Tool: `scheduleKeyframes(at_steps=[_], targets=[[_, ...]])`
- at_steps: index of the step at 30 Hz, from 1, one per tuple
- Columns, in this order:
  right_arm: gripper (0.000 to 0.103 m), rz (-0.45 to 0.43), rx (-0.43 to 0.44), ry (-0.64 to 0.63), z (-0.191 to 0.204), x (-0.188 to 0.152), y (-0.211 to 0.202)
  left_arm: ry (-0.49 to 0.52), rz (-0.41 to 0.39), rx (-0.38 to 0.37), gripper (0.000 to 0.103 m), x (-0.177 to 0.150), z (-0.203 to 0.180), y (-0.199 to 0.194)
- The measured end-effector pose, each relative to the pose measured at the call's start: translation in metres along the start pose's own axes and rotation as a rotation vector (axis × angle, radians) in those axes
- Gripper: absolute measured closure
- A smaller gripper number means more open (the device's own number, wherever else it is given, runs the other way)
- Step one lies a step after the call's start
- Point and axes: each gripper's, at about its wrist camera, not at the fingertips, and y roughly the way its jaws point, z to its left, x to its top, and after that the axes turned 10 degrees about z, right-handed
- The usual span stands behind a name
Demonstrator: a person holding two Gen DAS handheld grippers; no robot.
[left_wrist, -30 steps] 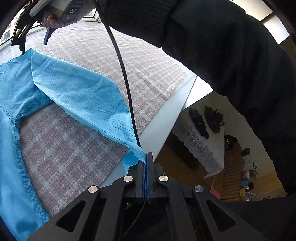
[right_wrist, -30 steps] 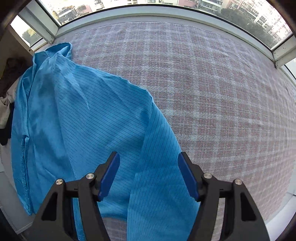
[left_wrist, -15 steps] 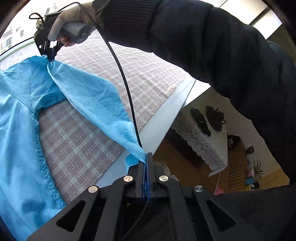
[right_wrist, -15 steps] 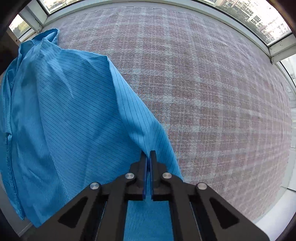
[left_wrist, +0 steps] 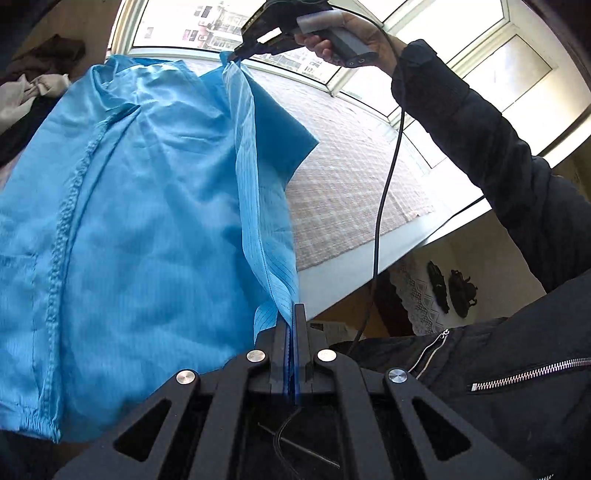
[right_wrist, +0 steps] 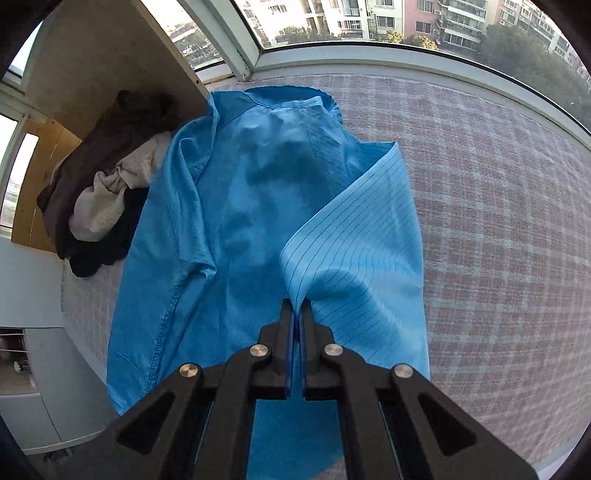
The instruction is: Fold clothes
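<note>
A light blue striped garment (left_wrist: 140,206) lies spread over a pink checked cloth (left_wrist: 354,184). My left gripper (left_wrist: 294,310) is shut on the end of its sleeve, which runs taut from the jaws to the far side. There my right gripper (left_wrist: 236,55), held by a hand (left_wrist: 343,37), pinches the same sleeve near the shoulder. In the right wrist view the right gripper (right_wrist: 296,308) is shut on a fold of the blue garment (right_wrist: 236,221), lifted above the garment's body.
A pile of dark and cream clothes (right_wrist: 107,192) lies left of the garment beside a wooden panel (right_wrist: 99,51). Windows (right_wrist: 369,22) run along the far edge. A dark sleeve (left_wrist: 480,140) and a black cable (left_wrist: 384,192) cross the right side.
The right gripper closed on the sleeve and lifted it. Both grippers carried the sleeve sideways over the garment's body, so it now hangs stretched above the blue fabric rather than off the table edge.
</note>
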Motion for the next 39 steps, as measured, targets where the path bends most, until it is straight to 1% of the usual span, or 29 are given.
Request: scheduleKeyframes(at_steps=[2, 5, 7, 9, 11, 14, 15, 16, 17, 19, 20, 21, 23, 24, 27, 28, 30, 31, 32, 34, 36, 37, 38, 39], targets=[[0.101, 0.021, -0.034, -0.033, 0.029, 0.013, 0.021, -0.055, 0.004, 0.007, 0.103, -0.014, 0.022, -0.002], [0.101, 0.060, -0.092, -0.073, 0.059, 0.028, 0.061, -0.129, 0.020, -0.021, 0.103, -0.032, 0.051, 0.006], [0.100, 0.104, -0.136, -0.097, 0.070, 0.039, 0.094, -0.186, 0.035, -0.056, 0.103, -0.042, 0.068, 0.015], [0.098, 0.137, -0.194, -0.127, 0.081, 0.038, 0.114, -0.214, 0.067, -0.098, 0.103, -0.053, 0.078, 0.026], [0.097, 0.143, -0.194, -0.159, 0.086, 0.030, 0.116, -0.214, 0.104, -0.110, 0.103, -0.061, 0.079, 0.035], [0.096, 0.122, -0.165, -0.202, 0.083, 0.009, 0.091, -0.195, 0.131, -0.121, 0.103, -0.065, 0.078, 0.039], [0.095, 0.098, -0.153, -0.218, 0.079, 0.001, 0.076, -0.187, 0.134, -0.122, 0.103, -0.065, 0.079, 0.039], [0.092, 0.072, -0.140, -0.230, 0.074, -0.008, 0.060, -0.183, 0.134, -0.123, 0.103, -0.063, 0.079, 0.038], [0.088, 0.040, -0.126, -0.218, 0.063, -0.016, 0.043, -0.178, 0.133, -0.126, 0.103, -0.062, 0.081, 0.037], [0.083, -0.015, -0.077, -0.164, 0.038, -0.030, 0.013, -0.171, 0.130, -0.131, 0.103, -0.059, 0.083, 0.035], [0.079, -0.039, -0.053, -0.134, 0.025, -0.038, -0.001, -0.168, 0.130, -0.133, 0.103, -0.058, 0.085, 0.034], [0.073, -0.050, -0.049, -0.110, 0.015, -0.044, -0.007, -0.167, 0.132, -0.134, 0.103, -0.057, 0.087, 0.033], [0.072, -0.049, -0.034, -0.092, -0.001, -0.055, -0.013, -0.163, 0.142, -0.132, 0.103, -0.057, 0.087, 0.033], [0.072, -0.051, -0.009, -0.076, -0.008, -0.061, -0.015, -0.159, 0.151, -0.133, 0.103, -0.058, 0.088, 0.034], [0.072, 0.013, -0.033, -0.015, -0.025, -0.080, 0.013, -0.151, 0.179, -0.127, 0.103, -0.061, 0.089, 0.036], [0.072, 0.075, -0.033, -0.001, -0.030, -0.086, 0.034, -0.153, 0.180, -0.129, 0.103, -0.061, 0.090, 0.036], [0.072, 0.178, 0.015, -0.009, -0.034, -0.096, 0.074, -0.158, 0.178, -0.144, 0.103, -0.060, 0.091, 0.037], [0.072, 0.210, -0.002, -0.014, -0.033, -0.099, 0.091, -0.160, 0.178, -0.155, 0.103, -0.060, 0.091, 0.037], [0.072, 0.227, -0.057, -0.017, -0.033, -0.099, 0.104, -0.161, 0.181, -0.170, 0.103, -0.060, 0.091, 0.039], [0.072, 0.235, -0.201, -0.016, -0.037, -0.093, 0.121, -0.162, 0.190, -0.198, 0.102, -0.060, 0.091, 0.042], [0.072, 0.205, -0.325, 0.020, -0.049, -0.080, 0.124, -0.158, 0.196, -0.223, 0.102, -0.061, 0.089, 0.044], [0.072, 0.168, -0.404, 0.035, -0.056, -0.072, 0.121, -0.161, 0.188, -0.238, 0.102, -0.062, 0.089, 0.044], [0.072, 0.140, -0.423, 0.054, -0.062, -0.065, 0.119, -0.167, 0.180, -0.254, 0.102, -0.061, 0.088, 0.044], [0.072, 0.113, -0.441, 0.072, -0.067, -0.058, 0.117, -0.173, 0.173, -0.250, 0.102, -0.061, 0.088, 0.044]])
